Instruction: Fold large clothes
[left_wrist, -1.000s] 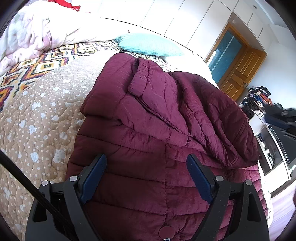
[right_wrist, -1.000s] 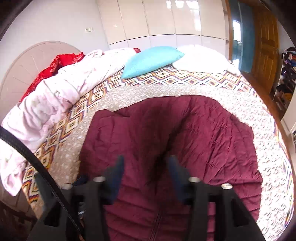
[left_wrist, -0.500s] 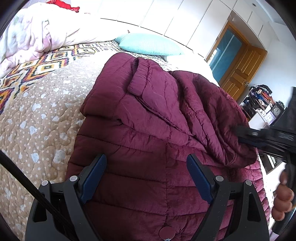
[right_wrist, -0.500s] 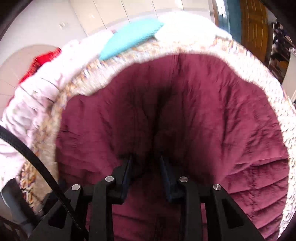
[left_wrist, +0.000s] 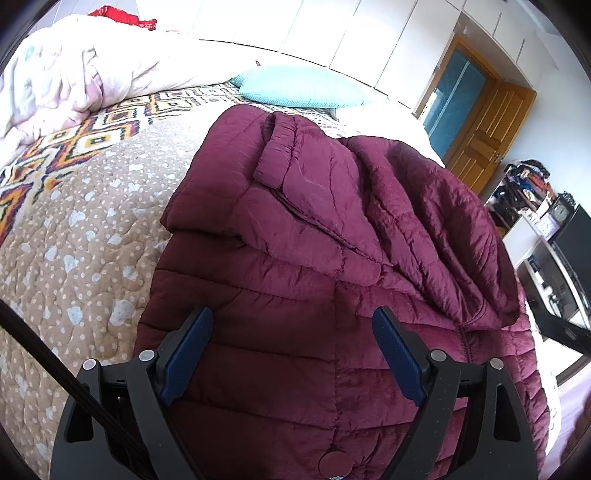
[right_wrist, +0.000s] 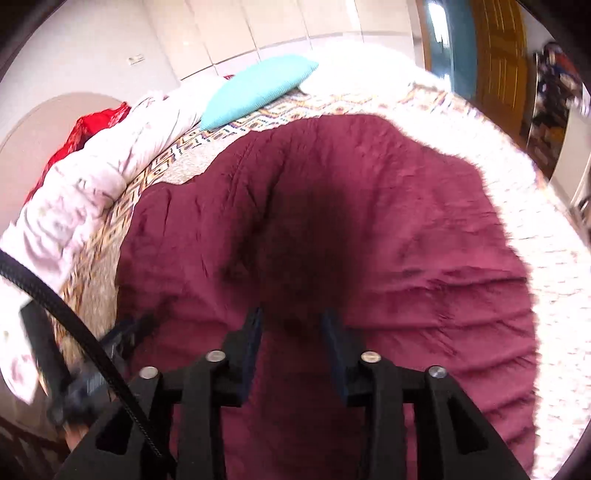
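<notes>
One maroon quilted puffer jacket (left_wrist: 332, 258), lying on the bed over a beige spotted quilt (left_wrist: 74, 240); near half flat with horizontal stitching and a snap button at the near hem, far half heaped with a sleeve folded across the body and the hood bunched to the right.

Two hand-held grippers, black frames with blue pads. Left hand-held gripper (left_wrist: 293, 332): jaws spread wide, hovering over the jacket's near panel, gripping nothing. Right hand-held gripper (right_wrist: 291, 332): jaws at a narrow gap, fingers parted above the maroon fabric; whether the pads touch cloth cannot be told, as that view is blurred.

One turquoise pillow (left_wrist: 299, 90), far side of the bed. One white-and-pink duvet (left_wrist: 66, 81), bundled far left, red fabric (right_wrist: 88, 129) behind it. One wooden door (left_wrist: 487, 129), far right.
</notes>
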